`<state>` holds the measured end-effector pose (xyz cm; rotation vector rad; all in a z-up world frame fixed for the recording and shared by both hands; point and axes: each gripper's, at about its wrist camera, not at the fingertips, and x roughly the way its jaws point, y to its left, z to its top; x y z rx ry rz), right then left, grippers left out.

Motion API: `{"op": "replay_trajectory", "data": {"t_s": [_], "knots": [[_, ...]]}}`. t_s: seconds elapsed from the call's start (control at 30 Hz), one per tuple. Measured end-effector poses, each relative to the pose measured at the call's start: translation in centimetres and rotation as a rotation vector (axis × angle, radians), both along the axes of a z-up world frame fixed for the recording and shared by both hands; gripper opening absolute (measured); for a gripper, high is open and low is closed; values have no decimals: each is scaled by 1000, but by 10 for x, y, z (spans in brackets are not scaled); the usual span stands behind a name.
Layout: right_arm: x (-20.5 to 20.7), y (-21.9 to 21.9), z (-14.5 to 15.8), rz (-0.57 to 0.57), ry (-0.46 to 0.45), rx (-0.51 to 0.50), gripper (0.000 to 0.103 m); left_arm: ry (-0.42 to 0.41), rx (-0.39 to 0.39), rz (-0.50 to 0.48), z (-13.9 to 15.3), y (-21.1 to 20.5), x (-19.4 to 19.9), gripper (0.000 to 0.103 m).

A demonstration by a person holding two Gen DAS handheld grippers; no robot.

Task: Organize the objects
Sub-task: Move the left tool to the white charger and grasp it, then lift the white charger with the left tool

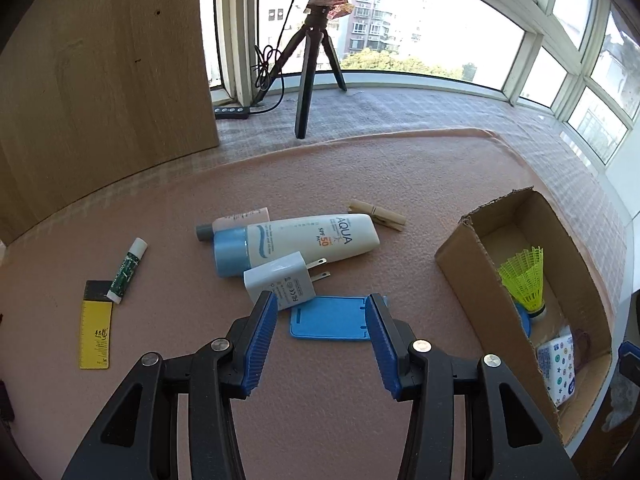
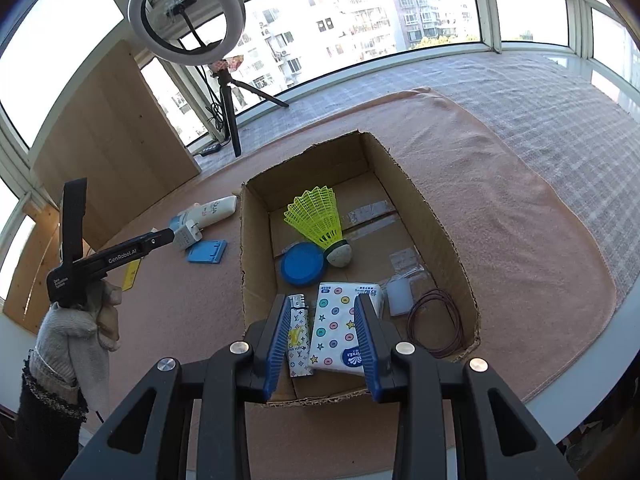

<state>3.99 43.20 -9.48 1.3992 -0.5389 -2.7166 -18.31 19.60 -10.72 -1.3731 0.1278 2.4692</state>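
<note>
**Both tools empty; loose items on the surface, others already boxed**

Left tool (image 1: 322, 306): jaws apart, nothing between the pads. Poised above the pink-covered surface (image 1: 400, 168), fingertips framing the near edge of a blue phone stand (image 1: 330, 318) lying flat. Left pad just in front of a white plug-in charger (image 1: 282, 282), prongs pointing right. No contact visible with either.

Behind the charger: sunscreen tube (image 1: 304, 242) marked AQUA, blue cap to the left, lying on its side and touching the charger's far edge. Smaller pink tube with grey cap (image 1: 236, 224) partly hidden behind it. Wooden clothespin (image 1: 378, 216) just beyond the sunscreen's right end. Well to the left: green-and-white lip balm stick (image 1: 127, 266), its lower end resting on a yellow-and-black ruler card (image 1: 95, 326).

Cardboard box (image 2: 424, 208), open top, to the right of the loose items. Contents: yellow shuttlecock (image 2: 318, 218) leaning on a blue round lid (image 2: 302, 266), patterned lighter (image 2: 298, 338), tissue pack (image 2: 340, 328), small white block (image 2: 400, 296), loop of reddish cord (image 2: 436, 322).

Right tool (image 2: 322, 322): jaws parted, nothing gripped, held over the box's near end above lighter and tissue pack.

Gloved hand (image 2: 86, 320) seen holding the left tool.
</note>
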Motion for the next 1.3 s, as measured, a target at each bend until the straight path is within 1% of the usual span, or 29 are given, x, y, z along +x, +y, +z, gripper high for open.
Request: {"op": "replay_trajectory", "data": {"t_s": [0.13, 0.3, 0.47, 0.67, 0.83, 0.93, 1.23, 1.3], "knots": [[2, 3, -1, -10, -8, 3, 30, -9, -40, -6, -9, 8, -22, 49], [4, 8, -4, -31, -23, 6, 30, -39, -60, -10, -22, 17, -46, 48], [5, 13, -9, -47, -41, 7, 30, -74, -77, -10, -35, 17, -61, 37], [2, 11, -12, -43, -54, 8, 30, -80, -73, -1, -39, 9, -63, 30], [-3, 0, -10, -18, -51, 9, 30, -87, -83, -2, -39, -3, -57, 27], [-6, -6, -7, 1, -46, 5, 30, -96, -67, -4, -39, -9, -49, 27], [-13, -29, 2, 58, -25, -3, 30, -129, 23, -12, -40, -37, -1, 27], [-15, -35, 3, 74, -21, -4, 30, -146, 65, -10, -42, -43, 15, 27]]}}
